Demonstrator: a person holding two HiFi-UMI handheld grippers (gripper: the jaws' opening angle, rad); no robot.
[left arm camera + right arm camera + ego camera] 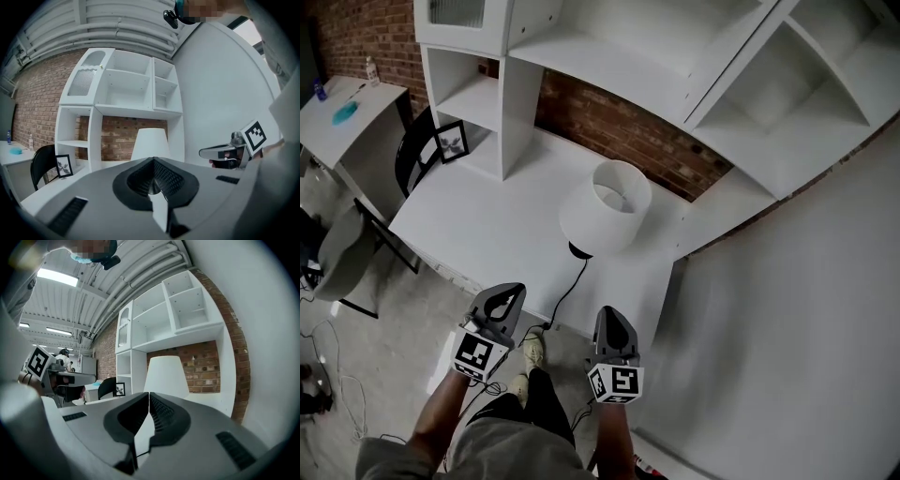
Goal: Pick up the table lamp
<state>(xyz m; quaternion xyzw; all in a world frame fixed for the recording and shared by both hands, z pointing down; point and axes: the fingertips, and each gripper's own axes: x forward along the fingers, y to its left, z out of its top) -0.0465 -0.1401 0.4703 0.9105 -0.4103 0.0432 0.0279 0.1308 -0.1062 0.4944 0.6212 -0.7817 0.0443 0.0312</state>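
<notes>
White-shaded table lamp (606,208), upright.

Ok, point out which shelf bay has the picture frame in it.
The bottom bay of the leftmost column, at desk level next to the black chair; the picture frame stands only there.

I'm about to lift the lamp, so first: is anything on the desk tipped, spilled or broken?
Nothing stands out. The lamp stands upright on the white desk, its cord hanging off the front edge, and the picture frame stands upright by the shelves.
</notes>
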